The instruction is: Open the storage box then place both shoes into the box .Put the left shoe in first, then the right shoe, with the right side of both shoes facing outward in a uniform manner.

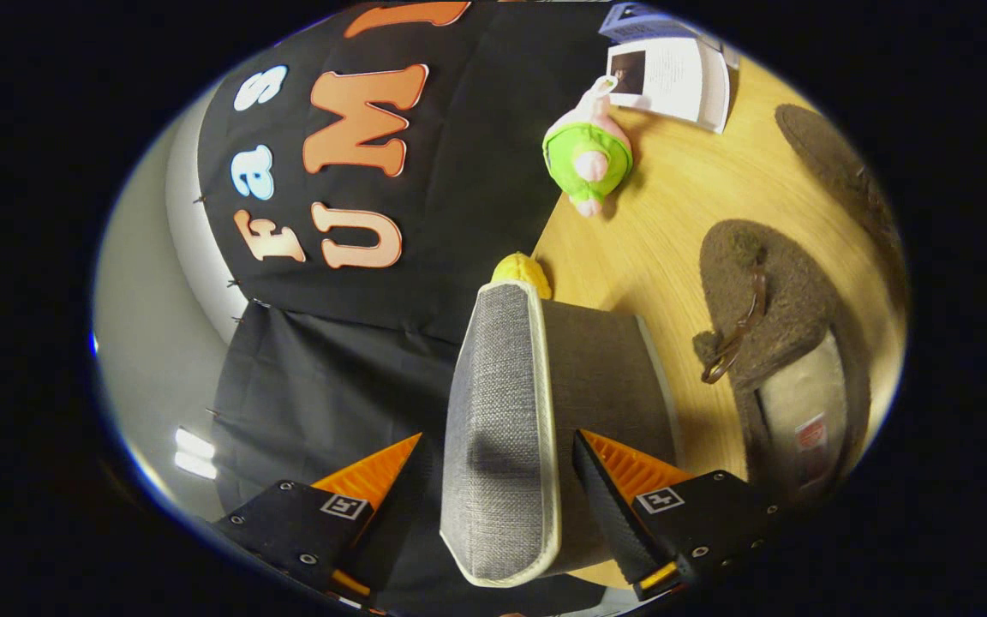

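The storage box's grey fabric lid (pixel 502 428), trimmed in cream, stands raised on edge between my fingers. My gripper (pixel 498 435) is open around it: the finger on the box side (pixel 609 480) lies against the lid, and a gap shows between the lid and the other finger (pixel 373 480). The dark box body (pixel 605 377) sits just behind the lid on the wooden table (pixel 631 248). Two brown fuzzy slippers lie on the table beyond the box: the nearer (pixel 768 326) with a pale insole, the farther (pixel 836 171) past it.
A green and pink plush toy (pixel 589 158) lies on the table near the black cloth wall. An open booklet (pixel 673 77) lies beyond it. A small yellow object (pixel 521 270) peeks out past the lid's far end.
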The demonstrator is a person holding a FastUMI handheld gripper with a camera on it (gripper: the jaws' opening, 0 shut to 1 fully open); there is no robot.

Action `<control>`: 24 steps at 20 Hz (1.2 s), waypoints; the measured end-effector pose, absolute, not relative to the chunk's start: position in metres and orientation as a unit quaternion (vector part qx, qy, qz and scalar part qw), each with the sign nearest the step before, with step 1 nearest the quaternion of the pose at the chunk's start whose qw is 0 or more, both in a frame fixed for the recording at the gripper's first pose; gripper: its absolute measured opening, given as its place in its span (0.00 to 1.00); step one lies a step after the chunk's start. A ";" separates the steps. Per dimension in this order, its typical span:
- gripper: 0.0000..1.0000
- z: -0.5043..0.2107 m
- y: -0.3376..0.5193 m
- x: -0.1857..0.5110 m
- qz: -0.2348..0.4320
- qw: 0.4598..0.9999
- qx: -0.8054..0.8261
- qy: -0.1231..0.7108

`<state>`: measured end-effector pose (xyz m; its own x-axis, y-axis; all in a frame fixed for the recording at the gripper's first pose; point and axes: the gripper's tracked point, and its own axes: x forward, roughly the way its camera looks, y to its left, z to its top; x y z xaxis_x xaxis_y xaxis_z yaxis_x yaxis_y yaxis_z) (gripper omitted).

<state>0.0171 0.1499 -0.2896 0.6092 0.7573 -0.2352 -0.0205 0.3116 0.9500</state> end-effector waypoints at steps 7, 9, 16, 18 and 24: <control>0.95 -0.280 0.151 0.023 0.294 0.704 0.549 0.342; 0.92 -0.279 0.146 0.023 0.296 0.704 0.552 0.337; 0.50 -0.261 0.142 0.025 0.305 0.703 0.560 0.315; 0.25 -0.262 0.140 0.022 0.294 0.721 0.538 0.323; 0.01 -0.232 0.153 0.022 0.291 0.739 0.524 0.308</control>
